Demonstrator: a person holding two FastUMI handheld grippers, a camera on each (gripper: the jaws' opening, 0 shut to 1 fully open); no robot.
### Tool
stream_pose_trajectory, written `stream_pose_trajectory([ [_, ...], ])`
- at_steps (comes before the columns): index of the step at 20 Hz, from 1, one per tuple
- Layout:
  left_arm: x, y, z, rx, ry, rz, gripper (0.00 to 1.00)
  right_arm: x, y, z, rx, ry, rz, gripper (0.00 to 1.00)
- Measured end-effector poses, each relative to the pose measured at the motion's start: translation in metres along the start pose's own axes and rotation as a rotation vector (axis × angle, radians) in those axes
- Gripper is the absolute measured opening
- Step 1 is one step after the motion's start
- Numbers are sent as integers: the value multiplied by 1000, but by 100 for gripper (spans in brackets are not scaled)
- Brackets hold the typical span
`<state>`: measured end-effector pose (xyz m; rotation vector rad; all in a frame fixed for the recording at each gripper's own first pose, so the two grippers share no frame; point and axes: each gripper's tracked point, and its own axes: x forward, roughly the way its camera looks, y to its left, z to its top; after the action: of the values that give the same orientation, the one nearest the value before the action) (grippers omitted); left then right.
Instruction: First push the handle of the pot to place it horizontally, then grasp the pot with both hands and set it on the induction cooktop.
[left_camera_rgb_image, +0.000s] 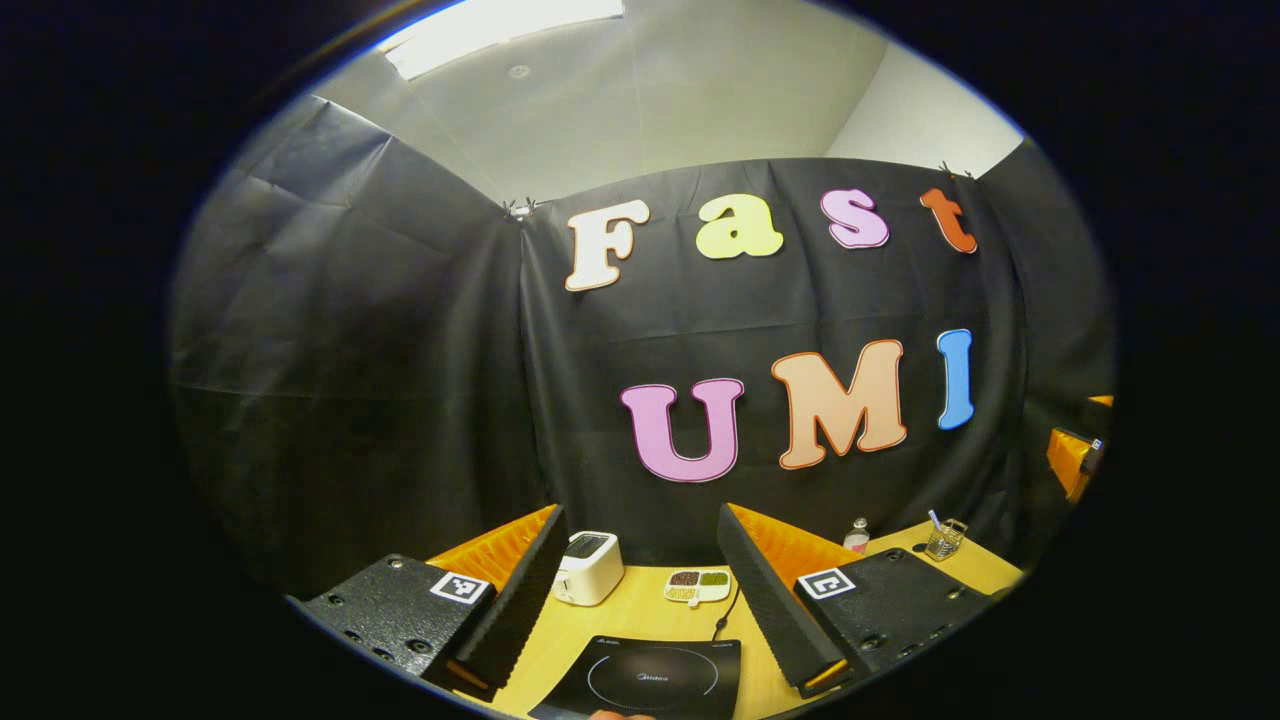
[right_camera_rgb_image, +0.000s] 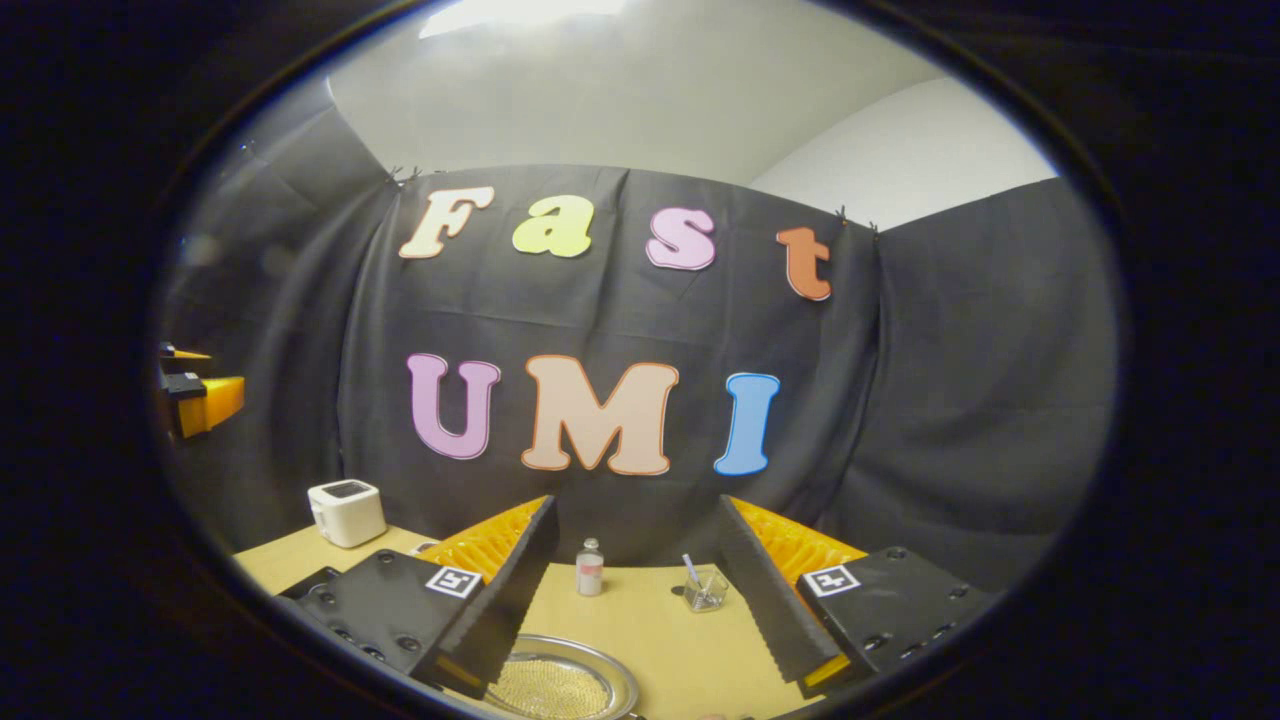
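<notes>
Claws both stand apart and empty as I hold them above the table (left_camera_rgb_image: 640, 610). Below my left gripper (left_camera_rgb_image: 640, 625), between its fingers, lies the induction cooktop (left_camera_rgb_image: 645, 680); a toaster (left_camera_rgb_image: 588, 567) sits beyond its left finger. Under my right gripper (right_camera_rgb_image: 635, 625) I see a round metal rim with mesh (right_camera_rgb_image: 560, 685), perhaps the pot. A small bottle (right_camera_rgb_image: 590, 567) stands ahead.

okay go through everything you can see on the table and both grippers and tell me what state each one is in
left gripper: open, raised over the induction cooktop.
right gripper: open, raised over the pot.
induction cooktop: bare, nothing on it.
pot: uncovered, on the table, not gripped.
toaster: upright.
small bottle: upright, capped.
glass cup: upright, holding a stick.
</notes>
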<state>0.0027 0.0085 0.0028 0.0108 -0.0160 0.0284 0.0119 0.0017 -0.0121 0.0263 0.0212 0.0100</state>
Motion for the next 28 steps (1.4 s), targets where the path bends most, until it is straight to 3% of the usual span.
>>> stream_pose_trajectory([
  [2,3,0,0,-3,-1,3,96,3,0,-4,12,16,-2,96],
  [5,3,3,-1,3,3,4,98,4,3,-14,28,46,5,55],
  [8,5,4,-3,2,6,3,98,1,15,-23,39,78,41,24],
  [9,6,3,-3,1,6,3,98,1,19,-26,42,87,54,30],
  [11,8,5,-2,2,6,3,96,0,21,-28,40,101,71,31],
  [12,8,5,-3,3,3,3,96,1,25,-32,38,103,76,24],
  [13,8,6,-2,4,2,4,96,0,20,-45,27,113,47,24],
  [14,7,7,-2,6,0,4,98,-1,13,-37,20,102,10,13],
  [15,8,8,-1,8,-1,5,96,-2,14,-38,23,104,23,2],
  [19,10,10,-2,15,1,8,98,2,20,-57,4,142,48,4],
  [22,12,11,-1,7,-1,9,98,0,24,-99,17,223,68,5],
  [28,15,19,-5,10,4,28,98,-28,30,-218,59,498,117,4],
])
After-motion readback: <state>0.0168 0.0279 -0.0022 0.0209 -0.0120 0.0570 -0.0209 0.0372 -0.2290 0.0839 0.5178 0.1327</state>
